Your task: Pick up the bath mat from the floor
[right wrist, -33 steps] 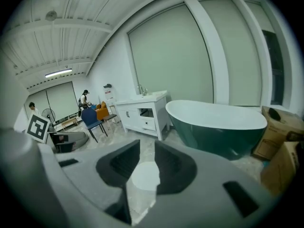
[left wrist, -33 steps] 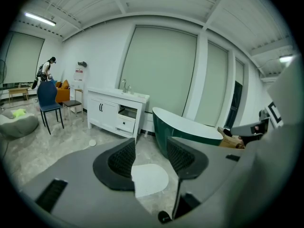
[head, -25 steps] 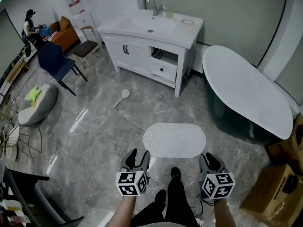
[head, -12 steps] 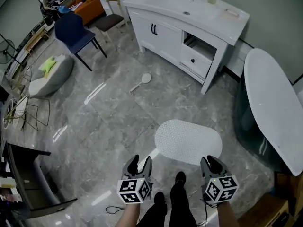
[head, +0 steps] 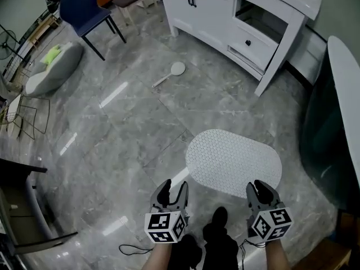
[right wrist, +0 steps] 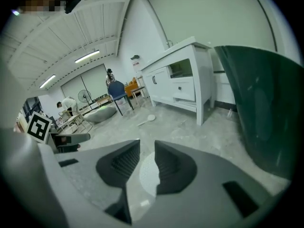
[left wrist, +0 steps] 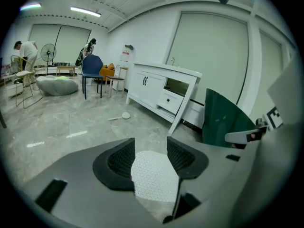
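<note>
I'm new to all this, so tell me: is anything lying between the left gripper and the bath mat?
No. In the head view only bare grey floor separates the left gripper from the bath mat.

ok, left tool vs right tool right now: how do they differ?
Gap: the left tool has its jaws wider apart than the right tool.
Place: in the head view the left tool sits off the near left corner of the mat, over bare floor; the right tool sits at the mat's near right edge.
Shared: both open, nothing between the pads, both aimed forward and down toward the mat.
</note>
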Demonstrator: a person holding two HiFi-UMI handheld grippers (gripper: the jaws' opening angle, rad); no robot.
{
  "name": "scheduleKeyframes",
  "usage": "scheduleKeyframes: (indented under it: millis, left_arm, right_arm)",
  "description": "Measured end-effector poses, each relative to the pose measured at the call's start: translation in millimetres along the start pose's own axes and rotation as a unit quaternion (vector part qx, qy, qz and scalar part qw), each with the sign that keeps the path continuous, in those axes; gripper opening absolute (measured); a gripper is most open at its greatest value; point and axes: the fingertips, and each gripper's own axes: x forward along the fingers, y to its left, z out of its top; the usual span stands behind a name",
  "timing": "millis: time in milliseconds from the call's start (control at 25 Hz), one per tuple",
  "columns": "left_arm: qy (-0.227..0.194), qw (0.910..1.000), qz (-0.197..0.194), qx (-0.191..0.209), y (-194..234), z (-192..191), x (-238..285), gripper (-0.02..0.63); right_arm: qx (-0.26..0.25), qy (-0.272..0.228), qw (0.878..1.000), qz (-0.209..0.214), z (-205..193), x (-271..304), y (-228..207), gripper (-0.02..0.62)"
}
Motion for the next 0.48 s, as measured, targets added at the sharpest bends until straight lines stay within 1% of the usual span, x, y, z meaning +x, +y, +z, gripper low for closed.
scheduleKeyframes:
  millis: [240,480]
  left_arm:
    - [-0.010,0.9999,0.001,-0.006,31.6,-86.2,63.2,0.216]
    - [-0.021,0.9996,-0.005,0.018,59.5,-147.2,118.1,0.218]
  right_arm:
    - [-0.011,-0.013,1.000,0.012,-73.7,73.2,-24.2,0.098]
    - [-0.023,-0.036,0.999,0.023,-129.0,132.8,-40.3,0.098]
